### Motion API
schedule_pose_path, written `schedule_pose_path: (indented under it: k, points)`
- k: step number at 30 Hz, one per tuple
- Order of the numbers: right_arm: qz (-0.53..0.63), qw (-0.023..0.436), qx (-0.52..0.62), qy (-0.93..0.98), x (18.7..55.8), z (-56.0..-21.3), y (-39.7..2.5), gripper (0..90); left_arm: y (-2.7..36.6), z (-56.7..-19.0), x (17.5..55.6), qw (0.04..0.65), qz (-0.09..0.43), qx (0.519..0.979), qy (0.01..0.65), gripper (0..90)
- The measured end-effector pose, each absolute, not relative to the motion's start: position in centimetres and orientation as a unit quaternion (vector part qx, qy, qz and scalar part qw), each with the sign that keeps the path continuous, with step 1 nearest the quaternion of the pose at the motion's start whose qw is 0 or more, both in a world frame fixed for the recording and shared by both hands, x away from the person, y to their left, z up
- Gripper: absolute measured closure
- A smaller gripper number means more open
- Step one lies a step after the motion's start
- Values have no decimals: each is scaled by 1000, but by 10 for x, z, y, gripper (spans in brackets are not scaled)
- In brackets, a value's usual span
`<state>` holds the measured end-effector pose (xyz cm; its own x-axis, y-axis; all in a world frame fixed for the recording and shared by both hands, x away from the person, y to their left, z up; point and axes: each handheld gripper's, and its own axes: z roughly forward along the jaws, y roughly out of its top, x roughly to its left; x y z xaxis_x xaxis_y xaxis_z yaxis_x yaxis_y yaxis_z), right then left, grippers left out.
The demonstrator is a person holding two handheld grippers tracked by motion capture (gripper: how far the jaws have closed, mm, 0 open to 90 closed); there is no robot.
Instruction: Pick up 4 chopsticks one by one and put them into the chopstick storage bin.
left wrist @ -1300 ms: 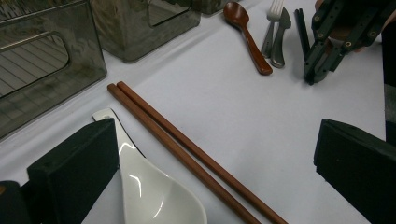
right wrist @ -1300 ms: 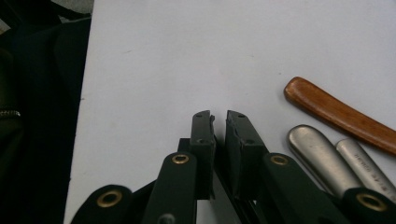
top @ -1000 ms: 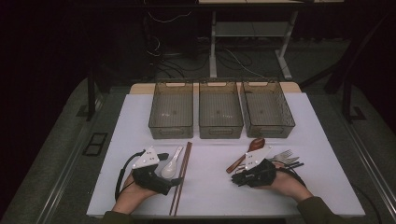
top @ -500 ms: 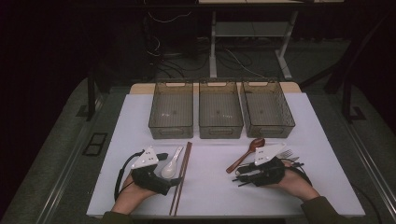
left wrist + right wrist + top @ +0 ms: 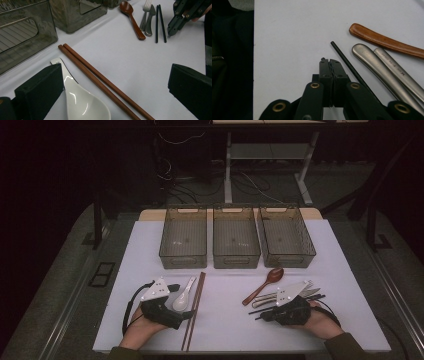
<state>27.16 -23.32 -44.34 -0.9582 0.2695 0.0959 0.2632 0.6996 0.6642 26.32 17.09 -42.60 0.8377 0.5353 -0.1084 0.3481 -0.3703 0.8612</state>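
Slid back beside the black chopsticks (image 5: 285, 305), the right gripper (image 5: 329, 63) rests with jaws closed on nothing, while the left gripper (image 5: 112, 92) gapes over the white spoon (image 5: 82, 100), ready to grasp

faint engraving on metal handle (image 5: 397, 72), unreadable

1. White spoon (image 5: 82, 102): bowl cut off at 6 o'clock by the left gripper view's bottom edge; handle partly hidden behind the black jaw at 8 o'clock.
2. Brown chopsticks (image 5: 100, 82): lower ends run out of frame at 6 o'clock.
3. Metal handles (image 5: 387, 72): cut off at 4 o'clock in the right gripper view; utensil type not determinable there.
4. Black chopstick (image 5: 347, 63): lower length hidden behind the right gripper (image 5: 329, 61).
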Motion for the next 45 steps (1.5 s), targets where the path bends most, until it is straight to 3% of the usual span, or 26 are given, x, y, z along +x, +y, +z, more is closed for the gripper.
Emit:
schedule_pose_path:
  k: [26, 31, 37, 45]
  points:
    - [369, 20, 165, 914, 286, -445, -221, 892, 169, -427, 264, 492, 92, 823, 267, 0]
    - [380, 36, 209, 900, 277, -430, -249, 892, 171, -427, 264, 491, 94, 824, 268, 0]
    - [365, 83, 295, 879, 275, -420, -315, 891, 170, -427, 263, 491, 93, 823, 269, 0]
    - [343, 118, 387, 848, 281, -421, -375, 892, 169, -428, 263, 490, 92, 824, 268, 0]
